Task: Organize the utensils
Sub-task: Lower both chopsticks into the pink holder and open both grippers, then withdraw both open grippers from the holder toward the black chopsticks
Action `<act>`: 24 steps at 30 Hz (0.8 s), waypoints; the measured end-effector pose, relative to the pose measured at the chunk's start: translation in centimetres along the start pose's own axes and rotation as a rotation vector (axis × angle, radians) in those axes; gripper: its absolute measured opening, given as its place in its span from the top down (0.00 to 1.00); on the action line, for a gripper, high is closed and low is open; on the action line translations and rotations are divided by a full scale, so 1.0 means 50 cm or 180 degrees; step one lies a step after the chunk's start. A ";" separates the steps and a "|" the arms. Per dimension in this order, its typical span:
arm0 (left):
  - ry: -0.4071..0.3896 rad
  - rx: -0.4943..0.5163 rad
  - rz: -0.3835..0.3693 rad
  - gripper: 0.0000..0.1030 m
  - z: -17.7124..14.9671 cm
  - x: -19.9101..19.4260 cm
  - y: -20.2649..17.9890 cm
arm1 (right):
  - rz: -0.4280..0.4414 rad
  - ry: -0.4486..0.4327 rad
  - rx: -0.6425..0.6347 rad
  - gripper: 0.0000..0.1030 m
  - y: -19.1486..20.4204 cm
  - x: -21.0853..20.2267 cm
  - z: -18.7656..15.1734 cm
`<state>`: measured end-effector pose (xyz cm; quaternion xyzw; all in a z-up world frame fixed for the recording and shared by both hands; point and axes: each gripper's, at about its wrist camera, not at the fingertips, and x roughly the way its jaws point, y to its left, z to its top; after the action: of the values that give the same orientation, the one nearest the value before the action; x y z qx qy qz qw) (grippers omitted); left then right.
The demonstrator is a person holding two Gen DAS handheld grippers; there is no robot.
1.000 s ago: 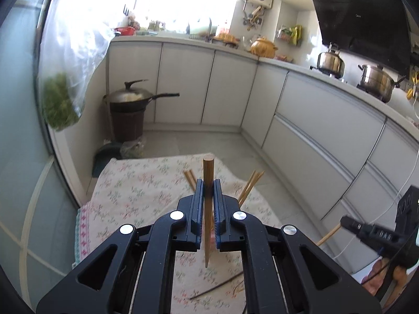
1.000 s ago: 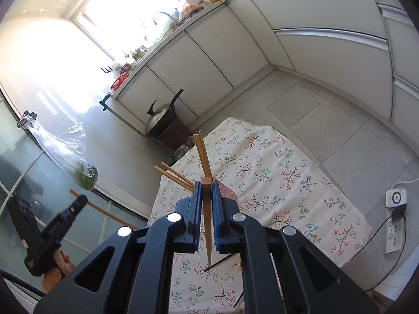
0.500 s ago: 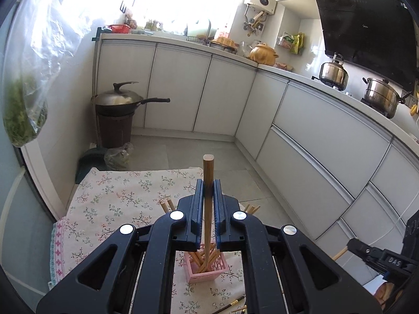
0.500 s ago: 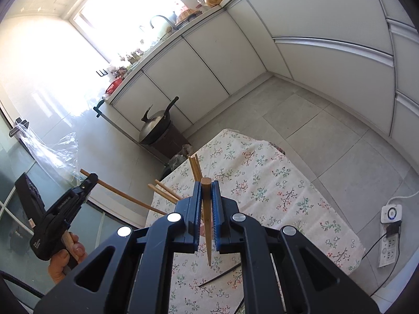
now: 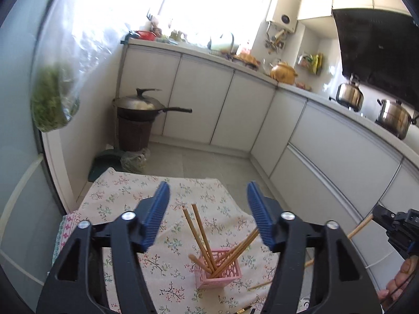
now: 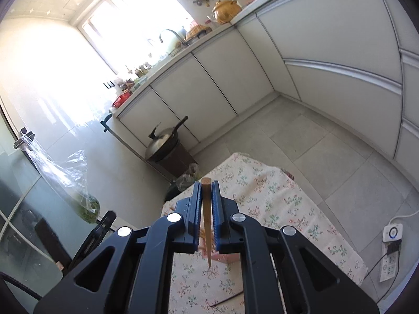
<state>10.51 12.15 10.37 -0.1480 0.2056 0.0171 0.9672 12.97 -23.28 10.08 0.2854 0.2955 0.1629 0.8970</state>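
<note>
A kitchen scene from two wrist cameras. The left gripper (image 5: 207, 209) hangs with its blue-padded fingers (image 5: 157, 214) spread wide above a pink slotted utensil holder (image 5: 218, 270). The holder stands on a bench covered by a floral tablecloth (image 5: 117, 196) and contains several wooden chopsticks (image 5: 201, 233) leaning at different angles. Another chopstick lies on the cloth just beside the holder. The right gripper (image 6: 207, 196) is pressed together on a single wooden chopstick (image 6: 206, 209), held upright with its thin end pointing down over the same bench. A covered wok (image 5: 138, 104) sits on a dark bin by the white cabinets.
</note>
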 end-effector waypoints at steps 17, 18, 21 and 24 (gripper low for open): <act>0.0298 -0.0034 0.0045 0.32 -0.013 0.031 0.038 | -0.0298 0.0218 -0.0275 0.89 0.054 0.227 -0.032; 0.0305 -0.0015 0.0042 0.32 -0.014 0.032 0.035 | -0.0277 0.0262 -0.0265 0.89 0.052 0.232 -0.037; 0.0285 0.0083 0.0043 0.32 -0.017 0.028 0.018 | -0.0278 0.0235 -0.0379 0.89 0.059 0.216 -0.049; 0.0291 0.0182 0.0047 0.31 -0.022 0.024 -0.003 | -0.0287 0.0193 -0.0519 0.89 0.073 0.194 -0.054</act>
<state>11.19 11.65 8.94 -0.1195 0.2511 0.0117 0.9605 18.33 -14.83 6.27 0.1927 0.3209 0.1544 0.9144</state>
